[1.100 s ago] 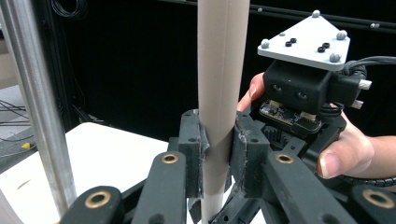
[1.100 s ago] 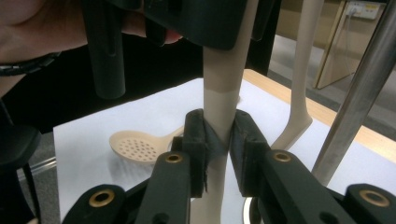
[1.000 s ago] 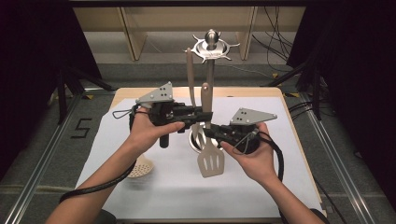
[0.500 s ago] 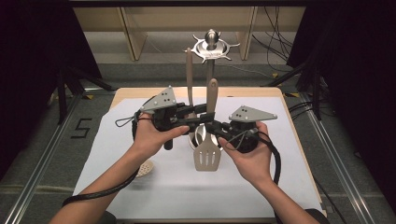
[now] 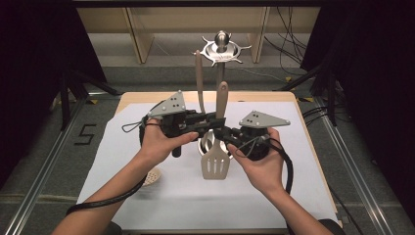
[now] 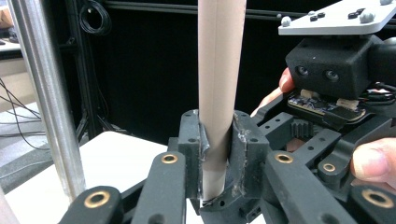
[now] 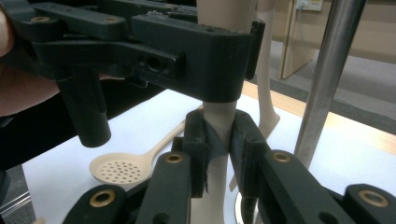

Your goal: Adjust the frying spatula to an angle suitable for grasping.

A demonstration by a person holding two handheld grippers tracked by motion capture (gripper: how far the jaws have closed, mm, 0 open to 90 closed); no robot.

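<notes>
Risks, left to right. The skimmer [image 5: 151,176] lies loose on the white sheet [image 5: 303,196] right by my left forearm, so dropping that elbow would sweep it off. My left gripper [image 5: 214,119] is clamped on the spatula [image 5: 214,165] handle. Its jaws have just been closing with the handle between them, and in the left gripper view the pads [image 6: 239,140] look seated on it. The handle is smooth, round and tapered, so I'd expect a re-grip like that to let it slide or spin. The spatula stands upright, head down, above the stand's base [image 5: 207,145], with the handle rising in front of the pole [image 5: 220,73]. I can't tell whether the head touches the sheet. A second utensil [image 5: 199,83] hangs from the rack [image 5: 222,49] just beside it. Tilt the handle left and it knocks that one swinging, or off its hook. Push forward and it hits the pole, and that stand looks tippable. My right gripper [image 5: 221,132] is also clamped on the handle, just below the left one. Two grips that close on one rigid stick will fight each other, so if my hands drift apart, one pad pair slips or the handle levers out. I'd let one go before moving.
</notes>
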